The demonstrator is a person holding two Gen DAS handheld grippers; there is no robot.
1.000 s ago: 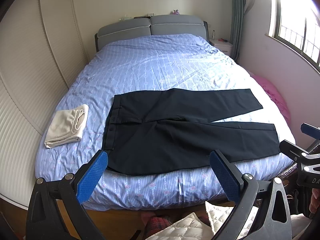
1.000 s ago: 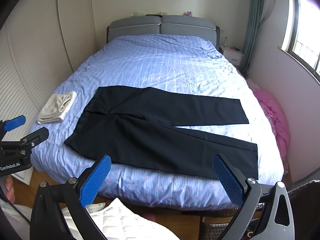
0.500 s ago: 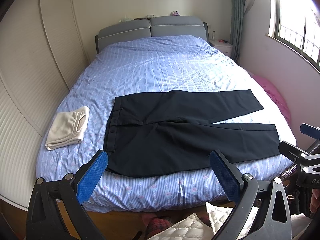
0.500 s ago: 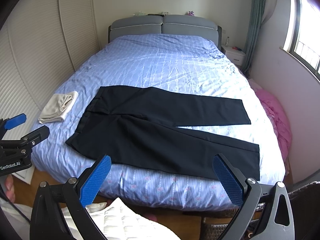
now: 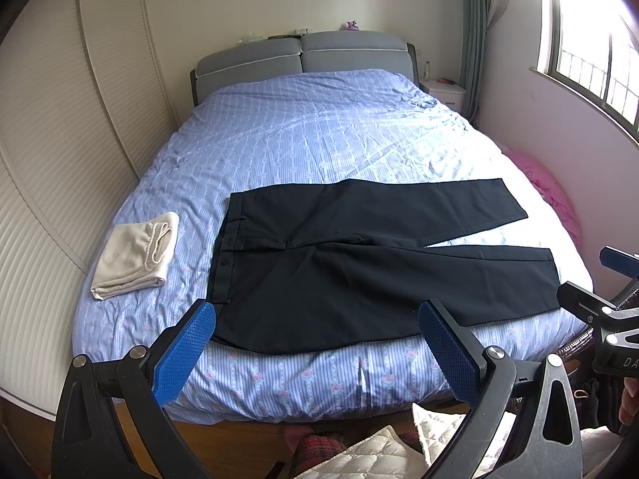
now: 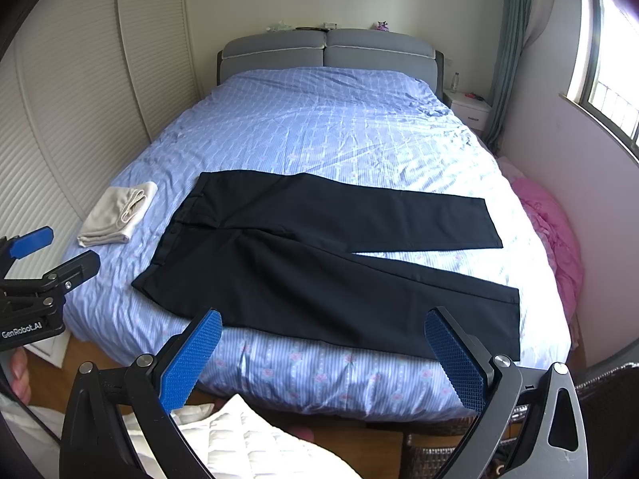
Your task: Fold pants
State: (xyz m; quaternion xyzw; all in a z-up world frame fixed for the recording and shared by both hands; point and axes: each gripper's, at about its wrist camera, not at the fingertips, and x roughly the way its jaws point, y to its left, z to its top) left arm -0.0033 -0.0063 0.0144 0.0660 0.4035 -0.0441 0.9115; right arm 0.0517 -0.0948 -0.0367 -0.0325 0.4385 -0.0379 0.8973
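Note:
Black pants (image 5: 359,255) (image 6: 319,255) lie flat across the foot of the blue striped bed (image 5: 319,139) (image 6: 327,135), waistband to the left, both legs spread apart toward the right. My left gripper (image 5: 317,315) hovers open in front of the bed's near edge, clear of the cloth, by the waist end. My right gripper (image 6: 323,329) is open too, held off the bed before the near leg. Each gripper shows at the side of the other's view: the right one (image 5: 599,275) and the left one (image 6: 44,255).
A folded cream garment (image 5: 135,255) (image 6: 118,213) lies on the bed left of the pants. A pink heap (image 6: 555,239) sits at the bed's right side by the wall. A white wardrobe (image 5: 48,159) lines the left. White quilted cloth (image 6: 239,443) and wooden floor are below.
Both views have risen or drawn back very slightly, so the bed sits a touch lower in frame. The pants lie as before and both grippers stay open.

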